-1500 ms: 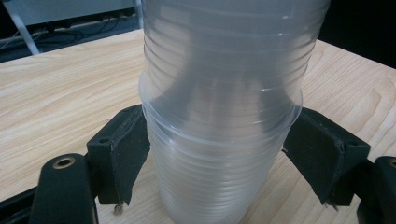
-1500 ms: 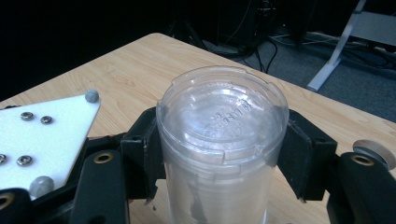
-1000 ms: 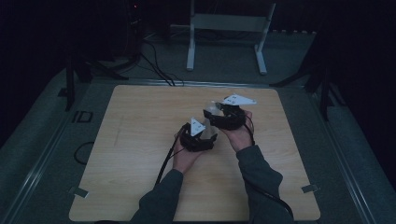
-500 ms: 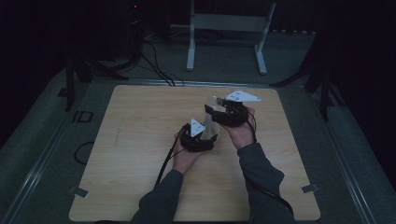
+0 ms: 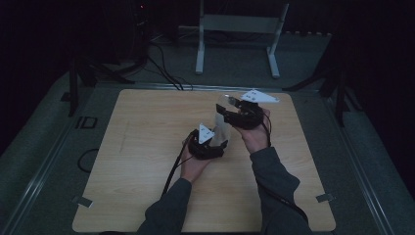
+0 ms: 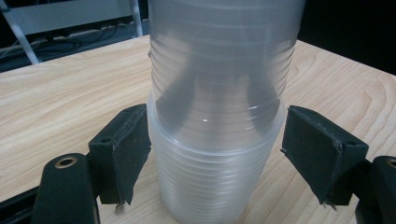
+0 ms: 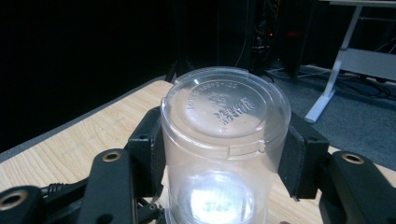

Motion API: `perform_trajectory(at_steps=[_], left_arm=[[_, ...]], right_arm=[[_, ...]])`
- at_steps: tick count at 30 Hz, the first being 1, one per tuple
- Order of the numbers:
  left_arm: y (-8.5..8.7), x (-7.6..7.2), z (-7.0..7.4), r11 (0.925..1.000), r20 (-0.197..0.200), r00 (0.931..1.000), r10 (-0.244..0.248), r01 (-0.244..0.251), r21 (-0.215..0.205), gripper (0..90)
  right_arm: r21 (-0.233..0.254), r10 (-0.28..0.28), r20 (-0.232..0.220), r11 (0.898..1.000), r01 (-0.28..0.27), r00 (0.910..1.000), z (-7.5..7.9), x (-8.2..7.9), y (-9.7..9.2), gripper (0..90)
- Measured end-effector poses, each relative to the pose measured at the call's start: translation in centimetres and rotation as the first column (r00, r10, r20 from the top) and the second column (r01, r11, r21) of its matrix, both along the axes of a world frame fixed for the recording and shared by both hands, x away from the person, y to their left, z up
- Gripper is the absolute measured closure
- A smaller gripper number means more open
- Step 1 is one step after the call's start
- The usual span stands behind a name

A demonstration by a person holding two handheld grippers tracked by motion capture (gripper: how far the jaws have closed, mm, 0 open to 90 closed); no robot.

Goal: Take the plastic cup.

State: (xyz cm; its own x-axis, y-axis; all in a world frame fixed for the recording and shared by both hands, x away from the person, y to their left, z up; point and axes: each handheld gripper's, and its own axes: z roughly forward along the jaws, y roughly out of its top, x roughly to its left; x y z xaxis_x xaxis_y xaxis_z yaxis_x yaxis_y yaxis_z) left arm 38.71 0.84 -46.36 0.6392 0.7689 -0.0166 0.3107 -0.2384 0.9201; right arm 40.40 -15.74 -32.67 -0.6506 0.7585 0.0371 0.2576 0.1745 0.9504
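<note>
Since the earlier frames, our right tool has risen a little above the desk, and its jaws have just been closing on the upturned clear plastic cup between them; the left tool has kept its place. In the right gripper view, the pads press on both sides of that top cup just below its embossed base, so the right tool is pinching it. In the left gripper view, the stack of clear plastic cups stands upside down on the desk between our left tool's spread jaws: the left pad touches the rim of the lower cups, the right pad stands just clear. From the high view, the cups sit near the middle of the desk, between our two hands.
</note>
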Motion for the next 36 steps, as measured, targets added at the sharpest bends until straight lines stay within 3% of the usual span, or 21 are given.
perform_trajectory(at_steps=[23, 36], left_arm=[[0.8, -0.6, 0.5, 0.9997, 0.01, 0.9999, 0.006, -0.006, -0.023, 23.3], [1.5, -1.2, 1.1, 0.9994, 0.022, 0.9997, 0.01, -0.009, -0.034, 23.3]], right_arm=[[0.006, 0.0, 0.047, 1.0, 0.0, 0.9989, 2.3, -1.2, -1.3, 41.7], [-0.004, -0.028, 0.066, 1.0, 0.029, 0.9974, 2.7, -1.9, -3.6, 41.7]])
